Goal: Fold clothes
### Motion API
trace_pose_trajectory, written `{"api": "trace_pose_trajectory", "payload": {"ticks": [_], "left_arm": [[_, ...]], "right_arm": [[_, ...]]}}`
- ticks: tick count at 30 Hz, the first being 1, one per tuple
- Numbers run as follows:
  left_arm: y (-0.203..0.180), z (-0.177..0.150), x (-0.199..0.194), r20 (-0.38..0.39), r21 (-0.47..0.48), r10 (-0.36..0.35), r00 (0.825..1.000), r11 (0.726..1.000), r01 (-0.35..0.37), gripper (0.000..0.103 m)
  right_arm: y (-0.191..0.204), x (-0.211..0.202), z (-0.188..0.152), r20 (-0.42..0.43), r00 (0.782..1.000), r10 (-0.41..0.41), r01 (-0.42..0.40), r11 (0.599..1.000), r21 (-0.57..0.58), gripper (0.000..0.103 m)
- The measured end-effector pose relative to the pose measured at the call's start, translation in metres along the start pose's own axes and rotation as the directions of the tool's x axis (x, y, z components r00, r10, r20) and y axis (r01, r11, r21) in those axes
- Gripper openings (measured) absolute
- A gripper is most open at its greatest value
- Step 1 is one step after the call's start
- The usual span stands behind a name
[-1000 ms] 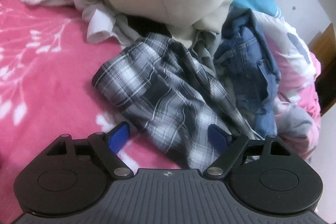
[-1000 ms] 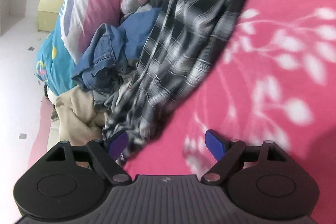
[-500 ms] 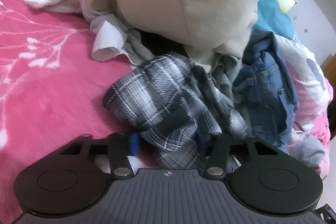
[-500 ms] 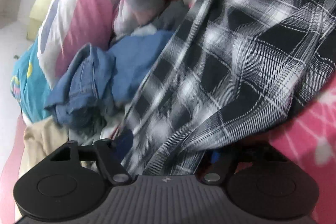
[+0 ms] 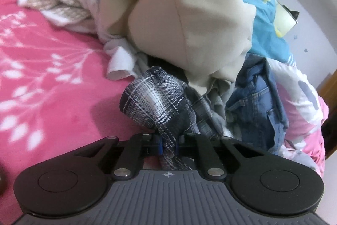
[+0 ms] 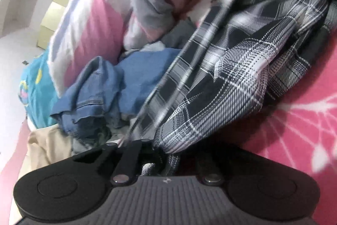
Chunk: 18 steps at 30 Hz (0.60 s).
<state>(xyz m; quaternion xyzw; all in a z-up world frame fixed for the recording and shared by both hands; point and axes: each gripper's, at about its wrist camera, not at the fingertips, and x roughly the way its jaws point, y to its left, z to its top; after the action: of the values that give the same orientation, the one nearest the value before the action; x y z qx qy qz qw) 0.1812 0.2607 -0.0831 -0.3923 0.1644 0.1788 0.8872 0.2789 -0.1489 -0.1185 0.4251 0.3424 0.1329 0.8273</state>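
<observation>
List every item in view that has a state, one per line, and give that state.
left hand-held gripper: shut on the plaid garment
right hand-held gripper: jaws closing, plaid cloth between them
plaid garment: bunched, partly under the pile
beige garment: heaped on top, unfolded
denim garment: crumpled
white garment: crumpled at the pile's edge
pink floral bedspread: spread flat
</observation>
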Motion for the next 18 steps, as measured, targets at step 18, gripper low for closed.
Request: {"api": "trace_pose_trajectory", "payload": {"ticks": [18], "left_arm": [[0.023, -0.015, -0.060, -0.116, 0.168, 0.076, 0.990, 0.984, -0.056, 0.042]], "right_arm": [[-0.008, -0.065, -0.026, -0.134, 0.989, -0.071, 0.052, 0.989, -0.136, 0.018]]}}
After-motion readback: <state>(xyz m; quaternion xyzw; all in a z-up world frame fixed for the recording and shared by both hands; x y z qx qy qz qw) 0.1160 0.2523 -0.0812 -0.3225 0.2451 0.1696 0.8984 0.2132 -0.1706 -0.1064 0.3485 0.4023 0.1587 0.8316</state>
